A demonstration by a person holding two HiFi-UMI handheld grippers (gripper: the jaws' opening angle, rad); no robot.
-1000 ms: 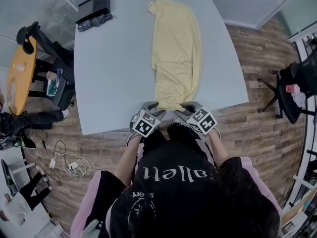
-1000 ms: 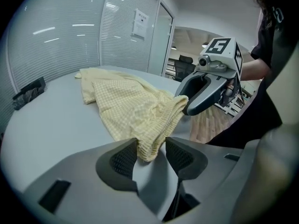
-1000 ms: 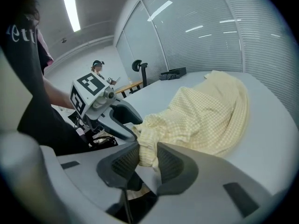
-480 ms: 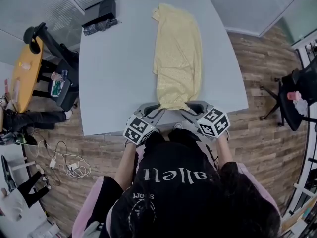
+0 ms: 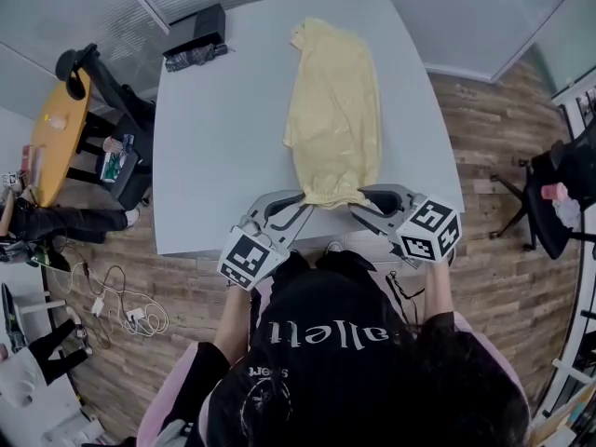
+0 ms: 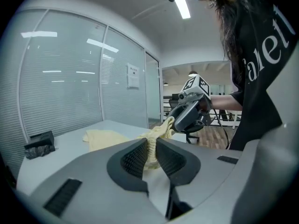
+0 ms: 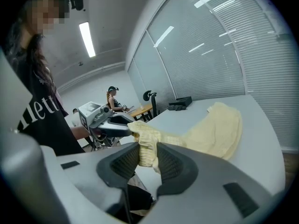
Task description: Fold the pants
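Observation:
Pale yellow pants (image 5: pixel 333 110) lie lengthwise on the grey table (image 5: pixel 223 128), with the near end lifted off the front edge. My left gripper (image 5: pixel 300 196) holds the near left corner; its jaws have just been closing, and the ribbed hem (image 6: pixel 153 146) sits pinched between the pads. My right gripper (image 5: pixel 361 196) is shut on the near right corner, where bunched cloth (image 7: pixel 145 146) fills its jaws. Each gripper view shows the other gripper close by across the raised hem. The rest of the pants (image 7: pixel 215 127) trails flat toward the far end of the table.
A black box (image 5: pixel 197 28) and a dark bundle (image 5: pixel 194 56) sit at the table's far left corner. An orange round table (image 5: pixel 51 133) and chairs stand to the left, an office chair (image 5: pixel 559 180) to the right. Cables (image 5: pixel 121 305) lie on the wood floor.
Both grippers have risen from the table's front edge with the near end of the pants. The marker cubes have moved apart and toward me in the head view.

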